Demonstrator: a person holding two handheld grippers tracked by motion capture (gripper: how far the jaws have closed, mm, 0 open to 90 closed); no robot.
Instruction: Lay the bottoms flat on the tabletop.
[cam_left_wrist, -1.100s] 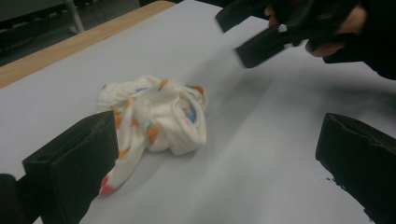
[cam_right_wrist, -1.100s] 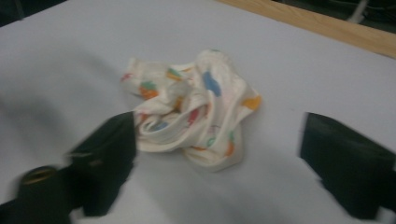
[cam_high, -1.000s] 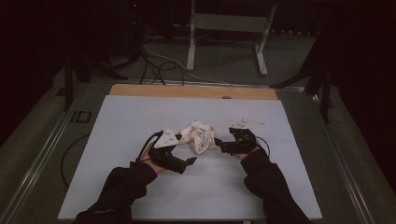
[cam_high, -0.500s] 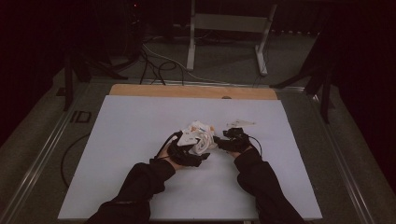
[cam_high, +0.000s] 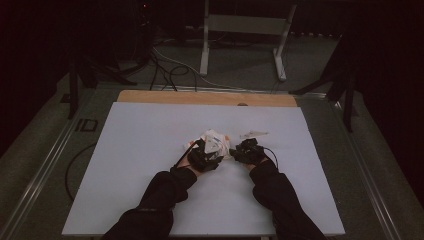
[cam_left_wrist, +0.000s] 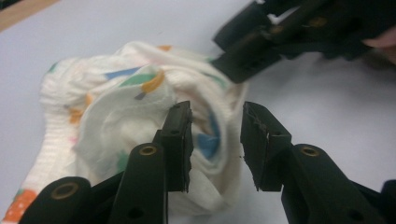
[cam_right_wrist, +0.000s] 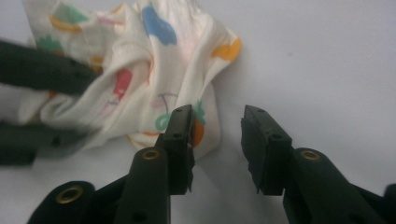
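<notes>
Counter: a flat pale grey-white counter (cam_high: 150, 150) with a bare wooden strip (cam_high: 205, 98) along its far edge at 12 o'clock.
Cloth: a small crumpled white cloth printed with orange, blue and green shapes (cam_high: 215, 141) lies on the counter just past its middle, between the two tools. The left gripper view shows it bunched into soft folds (cam_left_wrist: 116, 121); the right gripper view shows its printed lower edge lying flat on the counter (cam_right_wrist: 140, 84).
Left tool: the black two-jaw left tool (cam_high: 206, 156) sits at the cloth's 7 o'clock side in the high view. Its jaws stand parted with a clear gap (cam_left_wrist: 215, 140); one jaw lies against the folds and nothing is clamped between them.
Right tool: the black two-jaw right tool (cam_high: 240, 151) sits at the cloth's 4 o'clock side. Its jaws are also parted (cam_right_wrist: 215, 144), one overlapping the cloth's edge, bare counter in the gap, holding nothing.
Small object: a thin pale object (cam_high: 253, 134) lies on the counter at 1 o'clock from the right tool, too small to identify.
Person: dark sleeves (cam_high: 165, 195) enter from 6 o'clock.
</notes>
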